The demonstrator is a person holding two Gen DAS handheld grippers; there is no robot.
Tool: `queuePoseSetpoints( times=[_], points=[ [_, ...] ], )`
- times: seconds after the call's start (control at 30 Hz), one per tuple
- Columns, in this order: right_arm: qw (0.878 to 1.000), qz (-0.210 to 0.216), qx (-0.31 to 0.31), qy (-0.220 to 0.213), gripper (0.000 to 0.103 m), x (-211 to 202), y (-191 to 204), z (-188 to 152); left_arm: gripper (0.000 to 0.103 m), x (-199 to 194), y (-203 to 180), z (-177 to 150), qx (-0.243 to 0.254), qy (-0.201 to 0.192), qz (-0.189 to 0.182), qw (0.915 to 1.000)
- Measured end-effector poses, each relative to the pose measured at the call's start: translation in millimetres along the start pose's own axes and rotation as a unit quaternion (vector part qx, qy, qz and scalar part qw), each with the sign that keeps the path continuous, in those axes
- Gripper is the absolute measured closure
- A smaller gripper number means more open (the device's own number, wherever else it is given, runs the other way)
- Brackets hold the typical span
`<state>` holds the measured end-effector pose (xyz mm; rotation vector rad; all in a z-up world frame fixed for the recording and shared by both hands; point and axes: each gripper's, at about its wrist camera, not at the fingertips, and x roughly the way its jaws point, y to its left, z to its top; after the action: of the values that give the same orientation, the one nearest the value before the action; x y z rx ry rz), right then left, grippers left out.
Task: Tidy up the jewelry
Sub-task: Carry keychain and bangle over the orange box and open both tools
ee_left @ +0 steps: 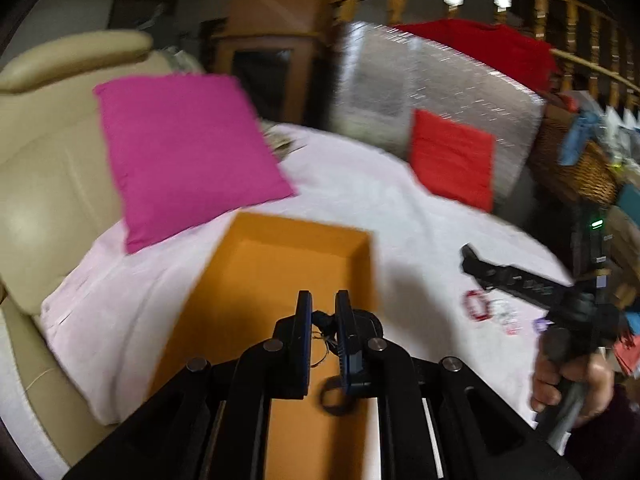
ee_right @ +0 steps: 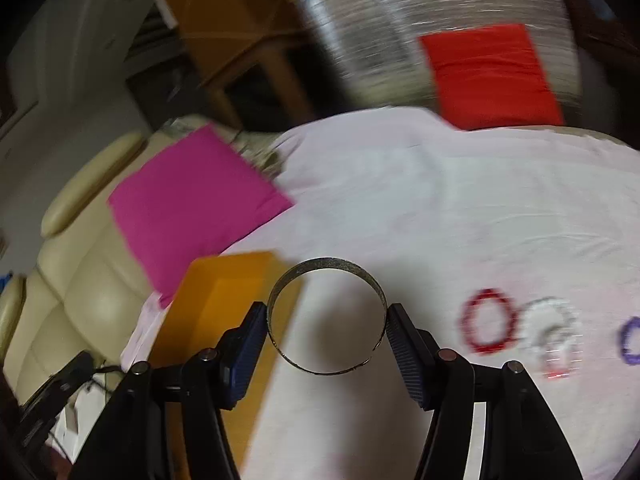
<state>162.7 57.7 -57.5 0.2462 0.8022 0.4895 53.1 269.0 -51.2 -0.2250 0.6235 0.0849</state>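
A pale pink cloth (ee_right: 400,200) covers the work surface, with a magenta cushion (ee_left: 184,148) at its far left and an open orange box (ee_left: 288,264) lying just near of that cushion. The right gripper (ee_right: 326,322) has its jaws spread wide and pressed against opposite sides of a metal bangle (ee_right: 326,312), which it holds above the cloth just right of the box; the band looks rigid, light and smooth, so by judgement a grip across its width can slip or let it twist. The left gripper (ee_left: 322,316) hangs over the box, its jaws nearly together, pinching a small dark piece with thin wires and a ring dangling (ee_left: 328,344), likely light and delicate. To the right on the cloth lie a red beaded bracelet (ee_right: 486,322), a clear beaded one (ee_right: 554,330) and a purple one (ee_right: 630,338), all probably soft and floppy.
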Motion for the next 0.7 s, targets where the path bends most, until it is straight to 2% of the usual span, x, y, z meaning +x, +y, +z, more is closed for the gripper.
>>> queuePoseSetpoints(
  times=[0.13,0.27,0.4,0.5,0.6,0.63,0.67,0.7],
  points=[
    [0.998,0.014,-0.045,0.029,0.039,30.2,51.0,-3.1,0.091,21.3,33.1,-9.2,-0.019,0.027,0.031,0.999],
    [0.997,0.025,-0.065,0.042,0.039,45.9,88.9,-8.4,0.091,40.9,57.7,-21.3,-0.042,0.059,0.047,0.9963],
    [0.996,0.024,-0.067,0.056,0.039,61.8,105.6,-11.2,0.091,54.3,72.1,-31.9,-0.059,0.084,0.058,0.993],
    [0.996,0.009,-0.066,0.064,0.039,75.3,109.8,-12.7,0.089,50.2,81.7,-35.6,-0.06,0.084,0.073,0.992],
    [0.996,-0.012,-0.061,0.069,0.038,82.4,106.8,-12.3,0.077,47.7,82.4,-34.7,-0.063,0.085,0.08,0.9912],
    [0.996,-0.017,-0.056,0.069,0.038,84.2,105.2,-11.9,0.057,44.8,82.5,-33.8,-0.063,0.085,0.085,0.9908],
    [0.996,-0.018,-0.052,0.068,0.038,85.7,103.4,-10.7,0.043,42.9,82.1,-32.4,-0.063,0.081,0.092,0.9904],
    [0.996,-0.02,-0.048,0.067,0.037,85.7,101.2,-9.2,0.041,38.8,80.8,-31.2,-0.063,0.071,0.098,0.9906]
  ],
)
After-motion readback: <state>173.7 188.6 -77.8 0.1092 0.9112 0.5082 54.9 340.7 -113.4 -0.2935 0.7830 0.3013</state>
